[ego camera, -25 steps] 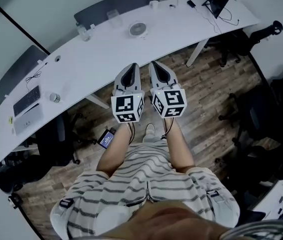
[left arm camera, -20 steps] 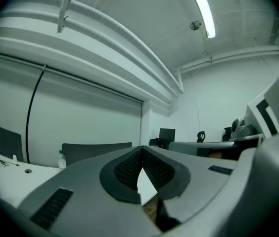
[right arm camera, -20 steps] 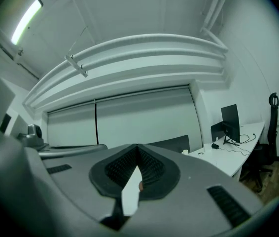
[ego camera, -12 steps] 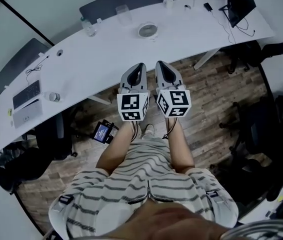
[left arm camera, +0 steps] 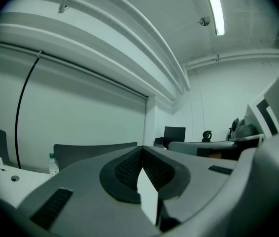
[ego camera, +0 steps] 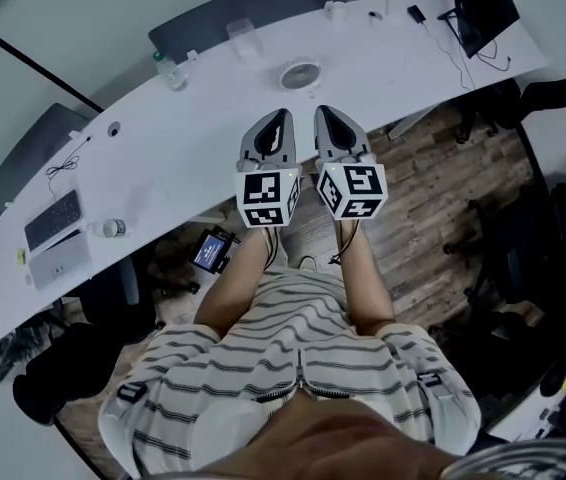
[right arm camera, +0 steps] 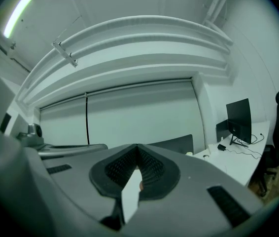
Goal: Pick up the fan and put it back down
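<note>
A small round white fan (ego camera: 301, 74) lies on the long curved white desk (ego camera: 193, 128), just beyond both grippers. My left gripper (ego camera: 278, 118) and right gripper (ego camera: 324, 114) are held side by side, pointing level at the desk, with their tips over its near edge and short of the fan. In the left gripper view the left gripper (left arm camera: 140, 151) has its jaws meeting at the tip with nothing between them. The right gripper (right arm camera: 137, 147) looks the same in its own view. Neither gripper view shows the fan; it is hidden behind the jaws.
On the desk stand a water bottle (ego camera: 168, 71), a clear cup (ego camera: 240, 36), a keyboard (ego camera: 51, 221) at the left and a monitor (ego camera: 483, 3) with cables at the right. Dark office chairs (ego camera: 523, 228) stand on the wood floor. A small lit device (ego camera: 211, 253) sits under the desk.
The person has stepped toward the desk. The desk edge and the fan now lie much closer to the gripper tips. Both grippers stay side by side and shut.
</note>
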Demonstrator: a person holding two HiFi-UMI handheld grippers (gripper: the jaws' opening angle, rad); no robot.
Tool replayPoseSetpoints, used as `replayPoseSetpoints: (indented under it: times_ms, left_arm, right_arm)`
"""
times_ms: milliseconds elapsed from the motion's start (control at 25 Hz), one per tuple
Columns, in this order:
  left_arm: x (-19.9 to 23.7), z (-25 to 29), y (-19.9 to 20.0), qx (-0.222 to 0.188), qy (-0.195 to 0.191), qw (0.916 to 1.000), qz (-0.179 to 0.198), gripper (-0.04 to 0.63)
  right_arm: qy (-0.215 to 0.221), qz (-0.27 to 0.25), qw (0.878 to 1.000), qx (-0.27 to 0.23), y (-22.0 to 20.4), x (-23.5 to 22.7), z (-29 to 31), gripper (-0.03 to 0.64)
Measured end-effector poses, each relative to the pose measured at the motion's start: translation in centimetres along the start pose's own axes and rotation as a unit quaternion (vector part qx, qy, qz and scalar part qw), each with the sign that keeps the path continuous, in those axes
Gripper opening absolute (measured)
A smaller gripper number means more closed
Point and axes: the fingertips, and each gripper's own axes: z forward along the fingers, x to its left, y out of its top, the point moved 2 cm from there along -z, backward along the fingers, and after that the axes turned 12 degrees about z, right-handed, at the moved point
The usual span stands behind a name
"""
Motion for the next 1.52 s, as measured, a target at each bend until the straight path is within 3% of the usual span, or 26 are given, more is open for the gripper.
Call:
replayPoseSetpoints:
  times_ms: [320,600,1000,1520]
  left_arm:
    - [6.2,5.7,0.0,-0.004,-0.015,0.9999,0.0,0.008]
    - [8.6,8.1,0.2,-0.012,-0.031,0.9994,0.001,0.008]
    - [8.7,10.3,-0.8,-0.002,-0.038,0.9992,-0.009,0.008]
    - [7.7,13.8,-1.5,0.011,-0.019,0.9998,0.002,0.008]
  right_arm:
    - [-0.013,-0.008,1.0,-0.004,0.9,0.0,7.8,0.011]
    - [-0.033,-0.014,0.999,-0.006,1.2,0.0,11.0,0.011]
    - [-0.048,-0.021,0.999,0.007,0.8,-1.8,12.7,0.011]
    - [-0.025,-0.019,0.999,0.037,0.3,-6.9,15.5,0.012]
